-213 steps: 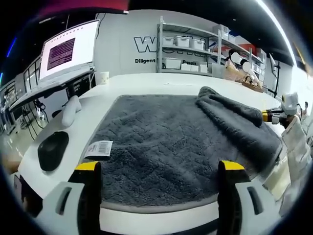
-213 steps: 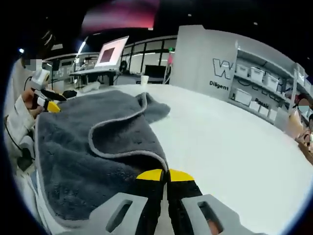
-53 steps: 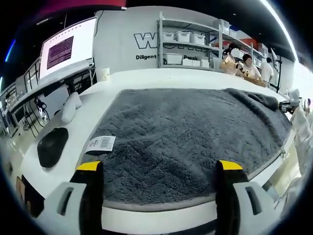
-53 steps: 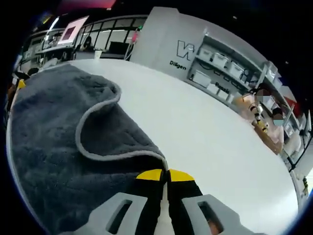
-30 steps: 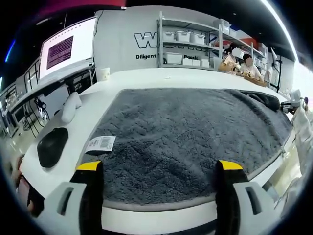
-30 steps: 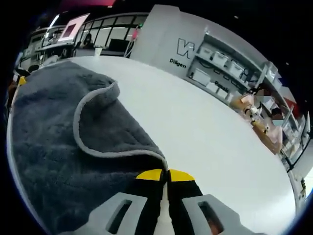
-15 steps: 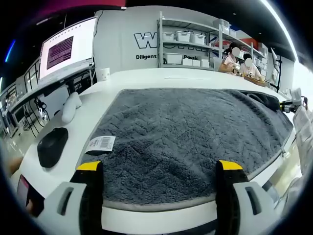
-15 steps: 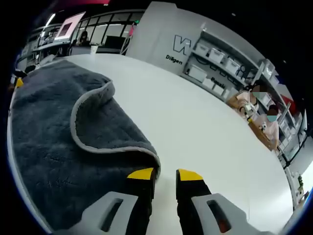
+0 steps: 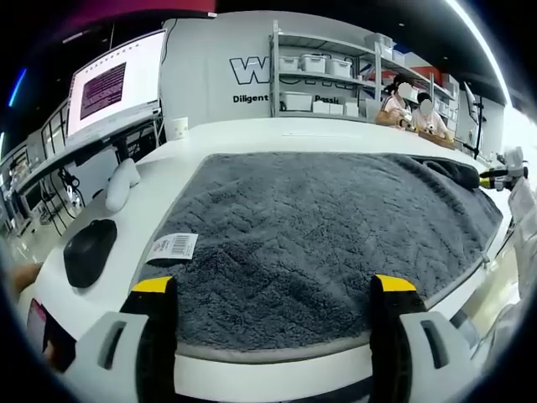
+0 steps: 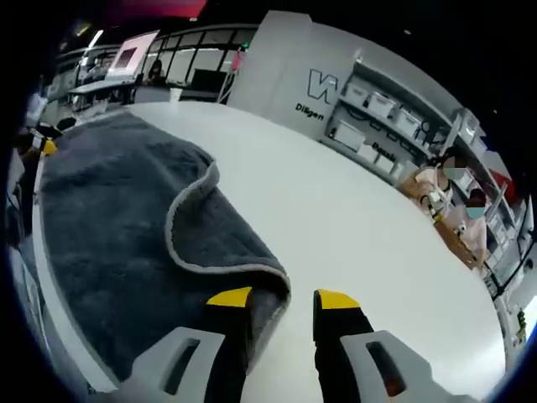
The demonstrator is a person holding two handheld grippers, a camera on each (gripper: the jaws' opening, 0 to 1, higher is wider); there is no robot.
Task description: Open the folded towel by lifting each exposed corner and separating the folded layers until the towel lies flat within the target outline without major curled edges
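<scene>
— The tongs? — Right gripper (image 10: 282, 299) parted, empty, at the towel's (image 10: 117, 210) curled corner; left gripper (image 9: 273, 284) spread wide over its near edge.
— The towel? — Grey, spread across the white table (image 10: 352, 218), one flap folded over; a tag (image 9: 171, 248) shows.

The left gripper (image 9: 268, 290) has two broad black jaws, each capped at the tip by a flat yellow pad, rising out of pale grey moulded housings with rounded shoulders (a slot-shaped recess is cut into each housing). The right gripper (image 10: 281, 300) is built the same way: black jaws, yellow tip pads, light grey bodies below with an oblong cut-out on each side. At the far right edge of the left gripper view the other gripper's pale body and yellow tip appear small, beside a light-coloured sleeve (image 9: 522, 220).
</scene>
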